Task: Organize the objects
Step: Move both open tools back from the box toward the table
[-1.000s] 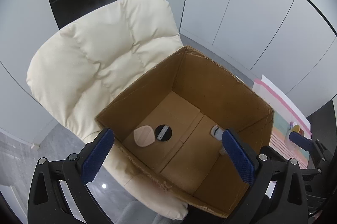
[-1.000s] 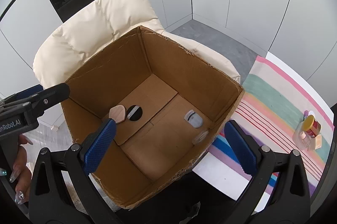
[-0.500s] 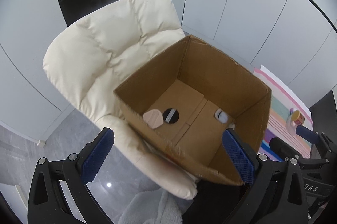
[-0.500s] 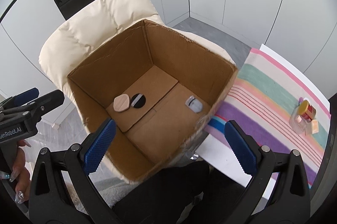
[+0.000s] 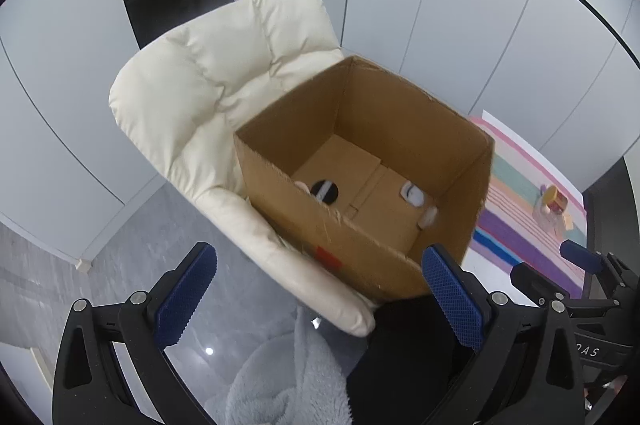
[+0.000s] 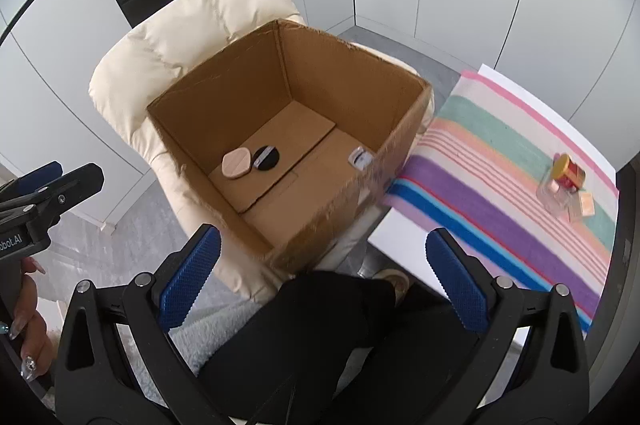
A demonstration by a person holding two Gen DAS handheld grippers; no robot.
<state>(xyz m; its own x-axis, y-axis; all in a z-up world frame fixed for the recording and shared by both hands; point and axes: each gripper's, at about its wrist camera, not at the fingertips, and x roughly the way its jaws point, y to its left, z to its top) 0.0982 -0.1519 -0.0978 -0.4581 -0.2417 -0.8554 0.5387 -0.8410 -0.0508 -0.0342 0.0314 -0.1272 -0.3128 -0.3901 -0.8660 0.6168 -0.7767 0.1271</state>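
Farthest left my left gripper (image 5: 318, 291) hangs with its jaws spread wide and nothing between them, over grey floor and the front edge of the cream chair (image 6: 192, 37). On the chair seat sits the cardboard box (image 6: 224, 97), top open. On its floor lie a pale pink pad (image 6: 237, 164) touching a black round disc (image 6: 265, 157), and further right a small white-and-grey case (image 6: 361, 158) close to the box's right wall. My right gripper (image 6: 326, 283) is likewise wide open and empty, above my dark trouser leg (image 6: 340, 337) at the box's near corner. Right of the box is the striped cloth (image 6: 500, 193) on the table, and at its far end the things I judge are yet to be packed: a clear jar (image 6: 554, 193), a gold-capped red pot (image 6: 569, 170) and a small peach block (image 6: 586, 205), bunched together.

Risks, as I see them: the cluster is tight, so reaching for one piece could topple the jar (glass, I think, though I can't be sure). The box sits on soft padding near the seat's edge; a knock on its rim could tip it.

There is open room over the cloth and above the box mouth.
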